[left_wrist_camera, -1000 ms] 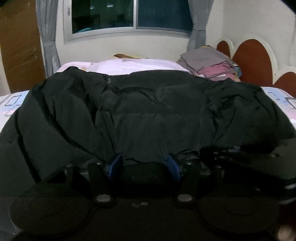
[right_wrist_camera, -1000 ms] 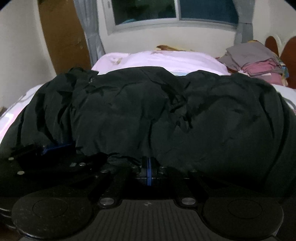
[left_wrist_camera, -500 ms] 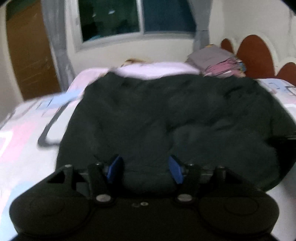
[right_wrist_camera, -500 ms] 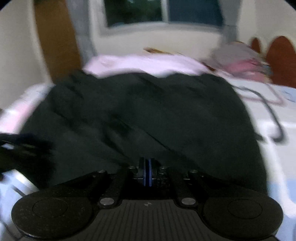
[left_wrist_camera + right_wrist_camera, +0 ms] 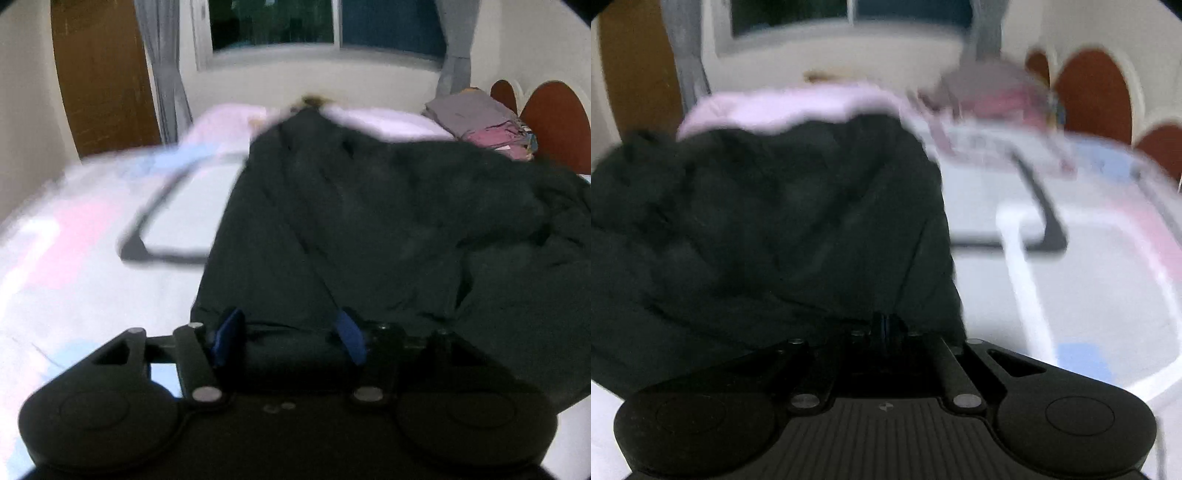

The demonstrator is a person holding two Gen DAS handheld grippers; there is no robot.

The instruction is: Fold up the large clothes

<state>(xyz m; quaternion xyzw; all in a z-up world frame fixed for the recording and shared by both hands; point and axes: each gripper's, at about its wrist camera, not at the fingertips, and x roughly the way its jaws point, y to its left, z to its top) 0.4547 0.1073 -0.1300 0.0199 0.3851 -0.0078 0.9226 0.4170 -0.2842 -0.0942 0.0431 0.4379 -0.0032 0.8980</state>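
A large black padded jacket lies on the bed and fills the right of the left wrist view. In the right wrist view the same jacket fills the left. My left gripper sits at the jacket's near edge. Its blue pads stand apart with a thick fold of the jacket filling the gap between them. My right gripper is at the near edge too, pads pressed together on a thin bit of the black fabric. Both views are blurred by motion.
The bed sheet is white with pink, blue and dark lines, and shows bare left of the jacket and also right of it. A stack of folded clothes lies by the brown headboard. A pink pillow lies behind the jacket.
The two grippers have moved apart, each with the jacket's edge. Bare sheet now shows left of the left gripper and right of the right one. Neither gripper sees the other any more.
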